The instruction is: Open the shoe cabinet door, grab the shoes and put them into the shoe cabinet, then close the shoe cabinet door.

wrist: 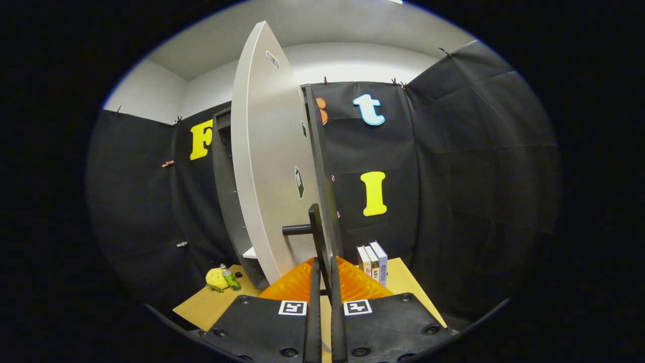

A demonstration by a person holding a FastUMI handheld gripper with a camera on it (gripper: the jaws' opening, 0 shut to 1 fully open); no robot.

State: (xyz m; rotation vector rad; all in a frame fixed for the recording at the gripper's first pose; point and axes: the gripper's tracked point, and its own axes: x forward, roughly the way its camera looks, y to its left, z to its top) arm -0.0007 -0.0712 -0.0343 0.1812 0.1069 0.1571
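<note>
On the left I see a yellow toy [215, 278] and a bottle [231, 278], then the cabinet door [269, 171], stiff and light I think. My gripper [322, 282] fingers are almost closed on its black handle [315, 227]. Books [373, 262] stand right.

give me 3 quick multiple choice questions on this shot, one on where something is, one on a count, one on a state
1. Where is the yellow plush toy?
A. on the wooden table beside a small green bottle
B. on top of the books
C. between the fingers

2. How many books stand upright on the table?
A. one
B. three
C. six

3. What state is the cabinet door in?
A. fully closed
B. taken off and lying flat
C. swung open

Answers:
1. A, it lies by the green bottle on the wooden table, left of the cabinet.
2. B, three spines stand side by side.
3. C, the door stands out edge-on, and the gripper is closed around its black handle.
</note>
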